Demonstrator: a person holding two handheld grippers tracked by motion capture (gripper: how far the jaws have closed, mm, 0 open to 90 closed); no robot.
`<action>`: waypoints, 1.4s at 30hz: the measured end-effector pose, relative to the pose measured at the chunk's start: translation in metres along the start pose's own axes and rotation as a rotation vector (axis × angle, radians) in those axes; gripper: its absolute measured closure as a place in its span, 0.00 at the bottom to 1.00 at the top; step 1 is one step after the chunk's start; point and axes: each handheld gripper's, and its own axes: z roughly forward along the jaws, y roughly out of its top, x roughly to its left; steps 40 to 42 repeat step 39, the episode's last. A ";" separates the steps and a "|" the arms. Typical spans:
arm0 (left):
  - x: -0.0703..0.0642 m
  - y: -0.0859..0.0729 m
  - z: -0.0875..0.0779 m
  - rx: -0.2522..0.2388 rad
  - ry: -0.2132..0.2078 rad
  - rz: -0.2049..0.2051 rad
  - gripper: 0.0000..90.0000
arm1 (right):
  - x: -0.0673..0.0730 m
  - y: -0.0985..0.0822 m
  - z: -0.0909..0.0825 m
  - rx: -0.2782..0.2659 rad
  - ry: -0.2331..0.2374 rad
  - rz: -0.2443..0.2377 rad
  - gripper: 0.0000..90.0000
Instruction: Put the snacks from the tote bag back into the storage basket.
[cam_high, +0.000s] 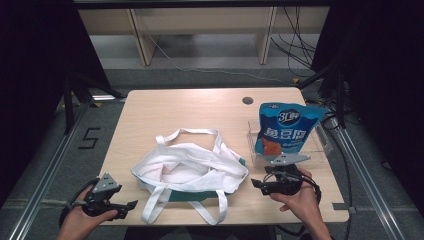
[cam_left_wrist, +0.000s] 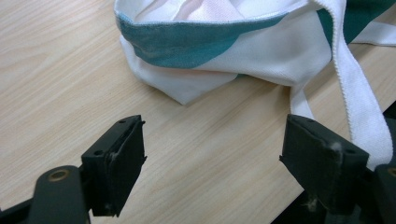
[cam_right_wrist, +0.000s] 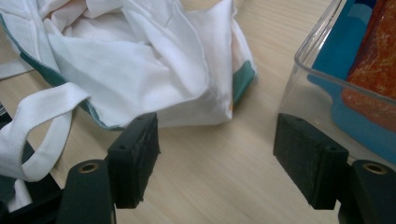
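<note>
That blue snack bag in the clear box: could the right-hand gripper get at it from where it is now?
Probably yes. The right gripper is open beside the clear box, and the blue snack bag sticks up above its rim, nothing covering it.

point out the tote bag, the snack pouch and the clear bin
tote bag (cam_high: 192, 165), high view, on its crumpled white body
snack pouch (cam_high: 285, 131), high view, on its blue printed front
clear bin (cam_right_wrist: 306, 86), right gripper view, on its near transparent wall

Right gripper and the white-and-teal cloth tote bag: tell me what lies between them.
Only bare light wooden table. The right gripper view shows it: the open right gripper faces the white-and-teal cloth tote bag across uncovered wood.
</note>
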 end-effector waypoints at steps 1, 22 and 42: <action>0.000 0.000 0.000 0.000 0.000 0.000 0.23 | 0.001 -0.001 0.000 -0.005 0.003 0.005 0.35; -0.001 0.000 0.001 0.002 -0.002 0.002 0.23 | 0.023 -0.030 -0.004 0.072 -0.041 0.028 0.26; -0.002 0.000 0.003 0.003 0.002 -0.003 0.23 | 0.024 -0.037 -0.002 0.080 -0.060 -0.020 0.24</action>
